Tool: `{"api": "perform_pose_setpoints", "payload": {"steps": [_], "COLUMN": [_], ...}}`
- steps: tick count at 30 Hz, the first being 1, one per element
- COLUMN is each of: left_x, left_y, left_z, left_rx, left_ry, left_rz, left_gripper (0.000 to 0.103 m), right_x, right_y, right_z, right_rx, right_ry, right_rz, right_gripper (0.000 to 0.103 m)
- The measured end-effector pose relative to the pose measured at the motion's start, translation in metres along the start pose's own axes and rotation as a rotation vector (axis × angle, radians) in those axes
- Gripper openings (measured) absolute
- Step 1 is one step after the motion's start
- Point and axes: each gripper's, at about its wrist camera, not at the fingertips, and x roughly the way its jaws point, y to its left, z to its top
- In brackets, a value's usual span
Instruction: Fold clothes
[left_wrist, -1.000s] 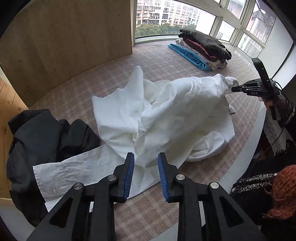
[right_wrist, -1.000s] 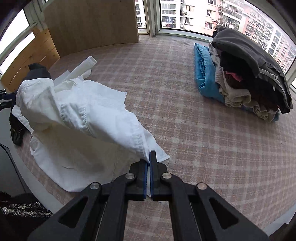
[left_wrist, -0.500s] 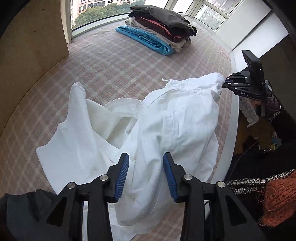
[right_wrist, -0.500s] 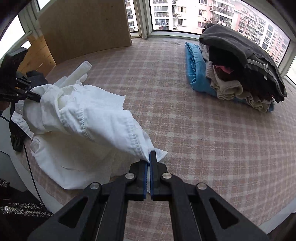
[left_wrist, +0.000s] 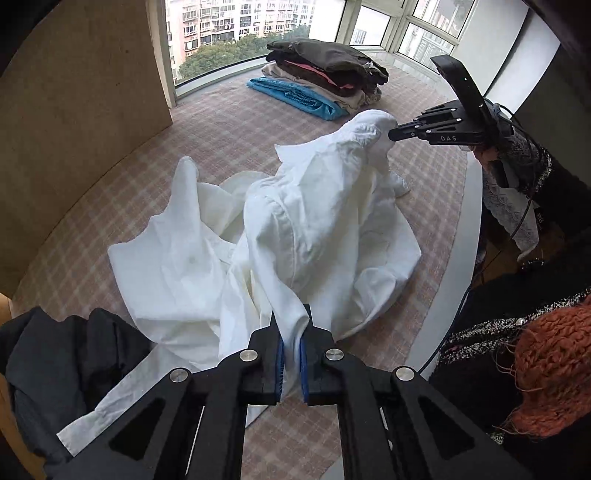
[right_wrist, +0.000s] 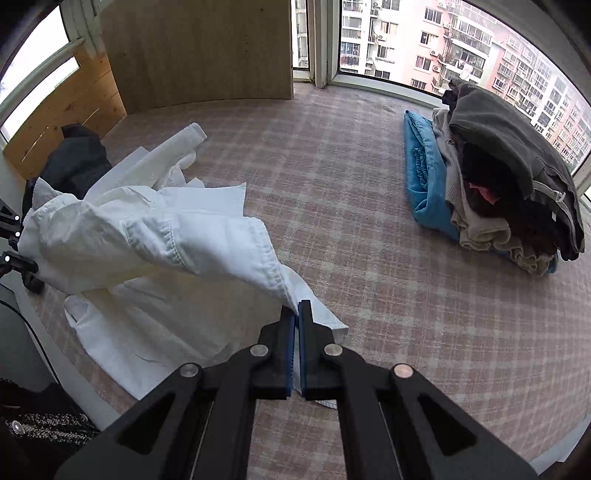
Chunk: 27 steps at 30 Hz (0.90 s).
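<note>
A crumpled white shirt (left_wrist: 295, 236) lies on the pink plaid surface (left_wrist: 229, 122), partly lifted at two points. My left gripper (left_wrist: 291, 325) is shut on a fold of the shirt at its near edge. My right gripper (right_wrist: 296, 314) is shut on another edge of the shirt (right_wrist: 155, 236) and holds it raised; it also shows in the left wrist view (left_wrist: 393, 134) at the shirt's far tip. The left gripper shows at the left edge of the right wrist view (right_wrist: 26, 266). The cloth stretches between both grippers.
A stack of folded clothes (left_wrist: 325, 77) on a blue item sits at the far side by the window, also in the right wrist view (right_wrist: 509, 177). A dark garment (left_wrist: 55, 376) lies at the near left. A wooden panel (left_wrist: 74, 110) stands behind. The white rim (left_wrist: 450, 280) runs at the right.
My left gripper moved in and closed on a fold of the white shirt; it was open before. My right gripper kept its hold and lifted its edge a little.
</note>
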Motion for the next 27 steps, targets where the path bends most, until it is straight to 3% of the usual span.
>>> {"api": "perform_pose_setpoints", "payload": {"steps": [3, 6, 8, 12, 14, 19, 25, 27], "left_x": [0.016, -0.016, -0.041, -0.062, -0.054, 0.004, 0.056, 0.065], "left_y": [-0.011, -0.002, 0.005, 0.016, 0.021, 0.025, 0.025, 0.018], "left_z": [-0.021, -0.014, 0.0, 0.036, 0.056, 0.092, 0.096, 0.093], "left_rx": [-0.038, -0.074, -0.055, 0.022, 0.054, 0.107, 0.136, 0.142], "left_ry": [0.042, -0.036, -0.092, -0.129, -0.111, 0.007, 0.134, 0.156], "left_rz": [-0.035, -0.022, 0.016, 0.053, -0.008, -0.155, -0.234, -0.243], "left_gripper": [0.017, 0.025, 0.048, 0.05, 0.054, 0.054, 0.051, 0.035], "right_x": [0.007, 0.006, 0.004, 0.002, 0.002, -0.001, -0.001, -0.001], "right_y": [-0.001, -0.003, -0.004, -0.006, -0.007, -0.005, -0.005, -0.005], "right_z": [-0.006, -0.009, -0.01, -0.014, -0.016, -0.02, -0.022, -0.022], "right_rx": [-0.003, -0.007, -0.006, 0.009, 0.021, 0.027, 0.035, 0.038], "right_ry": [0.03, 0.035, 0.03, 0.027, 0.023, 0.019, 0.026, 0.029], "right_rz": [0.003, 0.001, 0.0, 0.006, 0.008, 0.008, 0.003, 0.001], "right_gripper": [0.002, 0.002, 0.002, 0.002, 0.002, 0.002, 0.002, 0.002]}}
